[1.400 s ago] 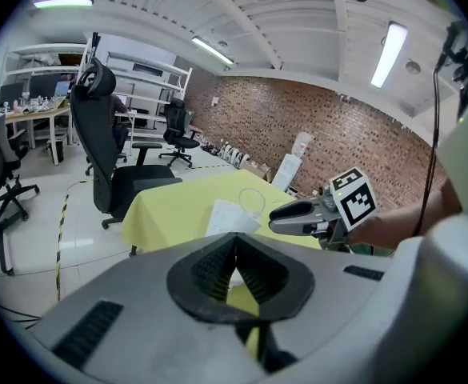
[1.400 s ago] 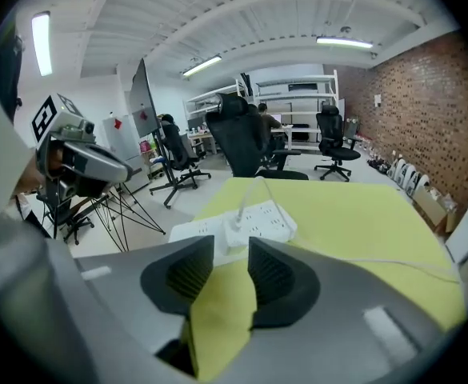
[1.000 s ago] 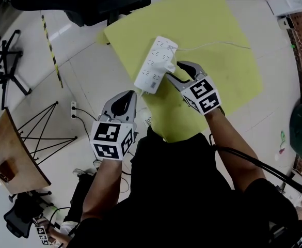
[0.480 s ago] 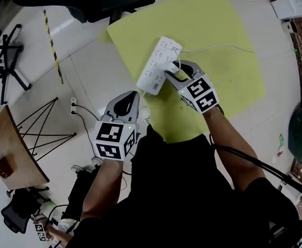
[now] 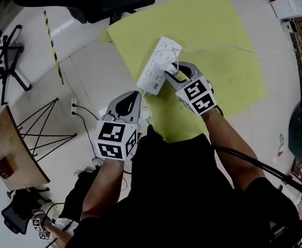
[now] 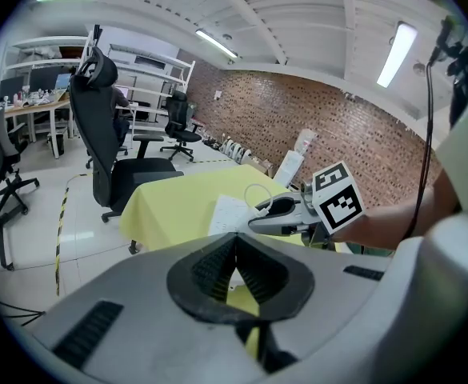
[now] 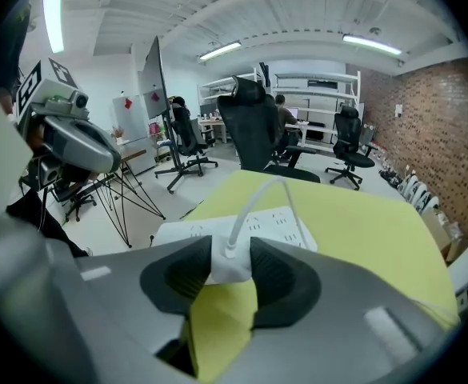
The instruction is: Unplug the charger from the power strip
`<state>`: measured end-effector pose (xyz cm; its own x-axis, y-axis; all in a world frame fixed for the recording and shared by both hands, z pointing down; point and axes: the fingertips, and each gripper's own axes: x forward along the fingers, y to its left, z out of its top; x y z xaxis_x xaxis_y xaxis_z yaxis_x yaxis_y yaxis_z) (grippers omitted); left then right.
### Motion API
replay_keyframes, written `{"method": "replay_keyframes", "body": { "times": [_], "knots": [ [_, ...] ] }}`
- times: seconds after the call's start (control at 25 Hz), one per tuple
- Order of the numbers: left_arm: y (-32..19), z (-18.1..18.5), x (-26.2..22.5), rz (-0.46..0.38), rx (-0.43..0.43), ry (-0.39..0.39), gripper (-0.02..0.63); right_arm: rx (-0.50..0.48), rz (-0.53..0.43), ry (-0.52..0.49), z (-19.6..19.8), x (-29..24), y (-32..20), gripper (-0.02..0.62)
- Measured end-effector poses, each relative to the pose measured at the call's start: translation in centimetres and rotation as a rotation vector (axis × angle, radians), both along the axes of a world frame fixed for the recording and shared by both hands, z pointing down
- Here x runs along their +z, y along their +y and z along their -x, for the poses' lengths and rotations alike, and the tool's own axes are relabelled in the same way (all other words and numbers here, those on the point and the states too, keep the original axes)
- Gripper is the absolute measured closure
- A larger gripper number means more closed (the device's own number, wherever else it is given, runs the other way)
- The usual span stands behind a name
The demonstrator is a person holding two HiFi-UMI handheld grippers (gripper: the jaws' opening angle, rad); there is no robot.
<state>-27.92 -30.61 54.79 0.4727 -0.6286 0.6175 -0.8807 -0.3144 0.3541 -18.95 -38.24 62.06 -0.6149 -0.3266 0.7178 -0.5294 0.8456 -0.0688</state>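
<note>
My left tongs (image 5: 136,94) are pressed together on nothing, parked just off the table's (image 5: 223,61) left edge by the near end of the power strip (image 5: 158,61), ready, I judge, to brace it. The strip lies along that edge with the charger (image 7: 230,264) plugged into its near half. My right tongs (image 5: 172,72) have just been closing and now pinch the charger's sides for the pull. Its cable (image 5: 218,46) trails toward the right edge. I see no containers.

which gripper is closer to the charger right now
Right. The right gripper has just been closing its jaws onto the charger plugged into the power strip. The left gripper, jaws together, sits off the strip's near end, apart from the charger.
</note>
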Motion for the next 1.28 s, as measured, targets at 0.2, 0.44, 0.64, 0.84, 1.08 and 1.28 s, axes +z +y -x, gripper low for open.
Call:
{"method": "replay_keyframes", "body": {
  "times": [0.2, 0.44, 0.64, 0.84, 1.08, 1.28],
  "knots": [
    [0.3, -0.1, -0.2, -0.011, 0.005, 0.004, 0.601, 0.010, -0.016, -0.015, 0.1, -0.9, 0.1, 0.456],
    [0.8, 0.0, -0.8, -0.025, -0.001, 0.004, 0.601, 0.029, -0.026, -0.008, -0.9, -1.9, 0.3, 0.457],
    [1.5, 0.2, -1.1, -0.031, -0.002, 0.008, 0.601, 0.045, -0.010, -0.008, -1.8, -2.2, 1.5, 0.457],
    [2.7, -0.1, -1.2, -0.046, 0.010, 0.013, 0.601, 0.089, 0.037, -0.018, -3.5, -2.0, 3.8, 0.457],
    [4.6, -1.1, -1.6, -0.053, 0.032, 0.018, 0.601, 0.166, 0.146, -0.062, -6.4, -1.5, 8.0, 0.457],
    [6.0, -2.3, -2.0, -0.062, 0.056, 0.023, 0.601, 0.184, 0.228, -0.043, -8.5, -0.4, 12.6, 0.457]
  ]
}}
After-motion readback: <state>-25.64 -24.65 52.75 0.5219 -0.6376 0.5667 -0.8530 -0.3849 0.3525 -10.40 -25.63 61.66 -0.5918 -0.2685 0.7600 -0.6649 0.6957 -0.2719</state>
